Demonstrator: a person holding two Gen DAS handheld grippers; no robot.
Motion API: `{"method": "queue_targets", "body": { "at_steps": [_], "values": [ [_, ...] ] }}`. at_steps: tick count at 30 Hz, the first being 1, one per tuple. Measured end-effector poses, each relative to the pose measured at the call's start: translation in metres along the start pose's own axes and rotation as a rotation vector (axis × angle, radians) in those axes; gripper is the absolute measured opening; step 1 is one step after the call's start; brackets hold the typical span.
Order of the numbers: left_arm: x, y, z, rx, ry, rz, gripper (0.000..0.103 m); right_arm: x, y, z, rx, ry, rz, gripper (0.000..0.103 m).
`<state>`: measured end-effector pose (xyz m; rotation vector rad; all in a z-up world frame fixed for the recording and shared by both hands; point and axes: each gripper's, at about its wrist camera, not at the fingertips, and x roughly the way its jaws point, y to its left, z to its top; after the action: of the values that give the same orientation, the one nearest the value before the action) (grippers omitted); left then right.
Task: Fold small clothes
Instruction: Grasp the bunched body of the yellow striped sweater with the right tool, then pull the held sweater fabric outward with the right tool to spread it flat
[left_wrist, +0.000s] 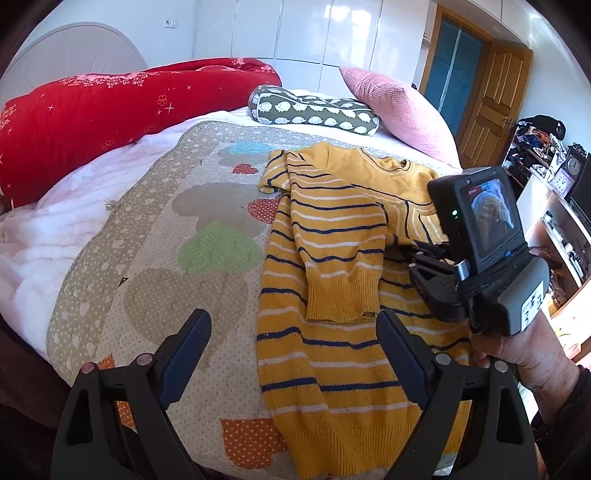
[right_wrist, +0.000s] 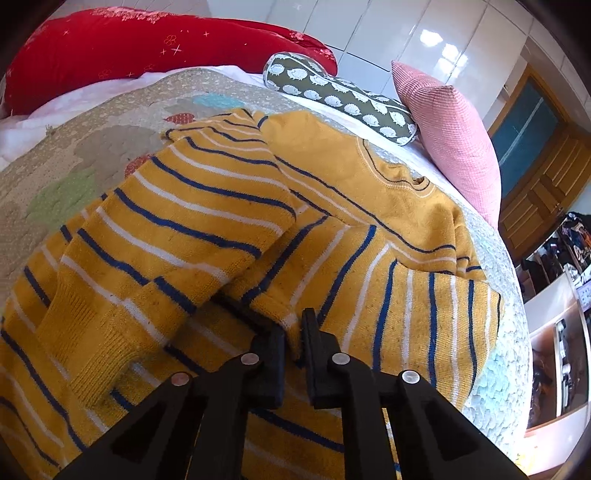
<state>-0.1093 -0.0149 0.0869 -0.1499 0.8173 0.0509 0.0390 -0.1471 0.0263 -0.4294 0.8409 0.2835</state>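
A small yellow sweater (left_wrist: 332, 258) with blue and white stripes lies on the patterned quilt (left_wrist: 166, 229) on the bed. Its left sleeve (left_wrist: 340, 236) is folded across the body. My left gripper (left_wrist: 291, 332) is open and empty, just above the sweater's left edge near the hem. My right gripper (right_wrist: 293, 332) is shut on the cuff of the right sleeve (right_wrist: 369, 295), which is drawn across the sweater's body (right_wrist: 147, 229). The right gripper's body and camera show in the left wrist view (left_wrist: 480, 258) over the sweater's right side.
A red duvet (left_wrist: 110, 110) lies at the back left, a hedgehog-print bolster (left_wrist: 314, 109) and a pink pillow (left_wrist: 399, 107) at the back. A wooden door (left_wrist: 491, 99) and cluttered shelves (left_wrist: 546, 184) stand to the right of the bed.
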Motion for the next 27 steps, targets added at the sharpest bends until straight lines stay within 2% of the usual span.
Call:
{"method": "queue_targets", "body": {
  "at_steps": [6, 12, 16, 19, 22, 23, 24, 26, 27],
  "values": [
    [-0.007, -0.006, -0.003, 0.019, -0.015, 0.011, 0.090, -0.037, -0.051, -0.014, 0.176, -0.055, 0.016, 0.005],
    [-0.007, -0.008, -0.007, 0.020, -0.009, 0.010, 0.090, -0.075, -0.137, -0.066, 0.457, -0.091, -0.002, 0.005],
    [-0.002, 0.001, -0.008, -0.023, 0.010, 0.005, 0.090, -0.086, -0.202, -0.122, 0.658, -0.057, -0.105, 0.005],
    [0.002, 0.009, -0.008, -0.055, 0.024, 0.005, 0.090, -0.085, -0.237, -0.159, 0.772, 0.034, -0.234, 0.007],
    [0.003, 0.015, -0.008, -0.069, 0.026, 0.016, 0.090, -0.094, -0.244, -0.177, 0.793, 0.086, -0.278, 0.011],
    [0.003, 0.018, -0.007, -0.076, 0.024, 0.020, 0.090, -0.099, -0.239, -0.178, 0.775, 0.090, -0.289, 0.020],
    [0.003, 0.021, -0.006, -0.083, 0.021, 0.025, 0.090, -0.105, -0.234, -0.178, 0.755, 0.088, -0.300, 0.031],
    [0.003, 0.028, -0.005, -0.100, 0.017, 0.036, 0.090, -0.117, -0.219, -0.173, 0.742, 0.058, -0.292, 0.036],
    [0.003, 0.033, -0.004, -0.112, 0.016, 0.041, 0.090, -0.123, -0.210, -0.168, 0.743, 0.029, -0.251, 0.036]
  ]
}}
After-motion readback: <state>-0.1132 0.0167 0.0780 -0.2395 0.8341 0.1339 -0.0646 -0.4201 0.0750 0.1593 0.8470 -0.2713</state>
